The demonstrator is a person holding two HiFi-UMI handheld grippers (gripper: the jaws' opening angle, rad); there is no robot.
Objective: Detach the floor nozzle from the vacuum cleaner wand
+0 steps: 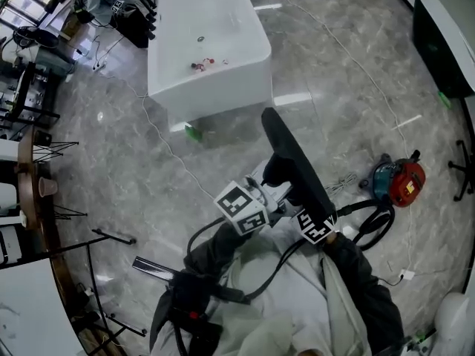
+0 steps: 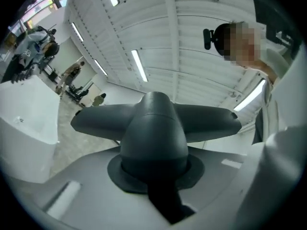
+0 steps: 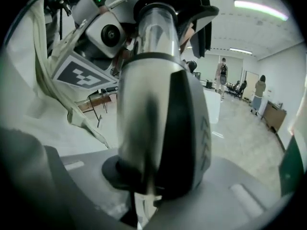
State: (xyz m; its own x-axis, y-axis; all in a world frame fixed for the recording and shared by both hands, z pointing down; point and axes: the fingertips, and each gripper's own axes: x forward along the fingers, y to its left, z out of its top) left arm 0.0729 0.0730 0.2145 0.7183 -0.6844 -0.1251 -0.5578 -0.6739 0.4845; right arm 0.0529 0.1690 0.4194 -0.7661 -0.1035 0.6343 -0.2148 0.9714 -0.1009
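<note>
The left gripper (image 2: 153, 178) is clamping the neck of the floor nozzle (image 2: 156, 121), whose dark crossbar is lying straight ahead of its jaws. The right gripper (image 3: 148, 178) is grasping the wand (image 3: 160, 109) at its grey collar, with the chrome tube running on beyond the jaws. Both parts are being held up off the floor, close in front of the person, and the two grippers are standing just beside each other.

Whether the joint is parting cannot be told; by my judgement it is not yet apart. For a clean separation the grippers should be pulling straight apart along the tube, pressing any latch on the collar first, since twisting is risking a jam.

Room is looking adequate. The white counter (image 1: 208, 50) is lying well beyond the nozzle's far end. The red vacuum body (image 1: 401, 184) and hose (image 1: 375, 221) are sitting to the right of the right gripper, so the hose is needing slack.
</note>
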